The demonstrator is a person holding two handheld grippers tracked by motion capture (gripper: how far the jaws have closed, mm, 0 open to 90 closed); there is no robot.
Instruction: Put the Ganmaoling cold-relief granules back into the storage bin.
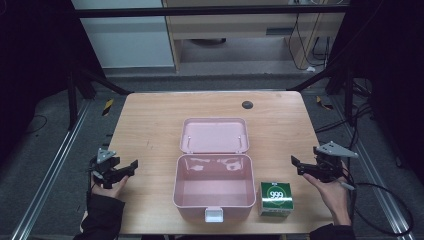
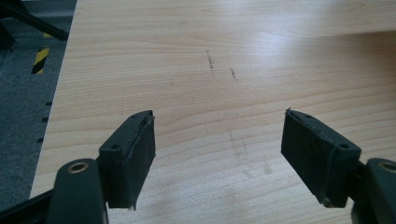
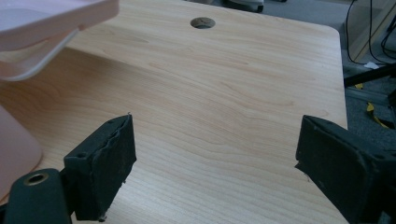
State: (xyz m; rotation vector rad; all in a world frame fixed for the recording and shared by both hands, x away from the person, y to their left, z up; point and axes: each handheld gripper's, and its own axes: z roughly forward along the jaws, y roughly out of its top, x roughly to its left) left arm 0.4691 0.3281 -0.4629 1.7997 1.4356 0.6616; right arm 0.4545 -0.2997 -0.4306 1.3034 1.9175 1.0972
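Right gripper [image 1: 295,164] level, agape, near green box [image 1: 275,198]; left gripper [image 1: 133,166] likewise

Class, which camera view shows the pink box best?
The high view: the whole pink box sits mid-table, lid open, empty inside. The right gripper view catches just a lid corner and a bit of wall at its left edge. The left gripper view looks at bare table.

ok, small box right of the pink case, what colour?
Green and white small box, white digits on top; clearest in the high view.
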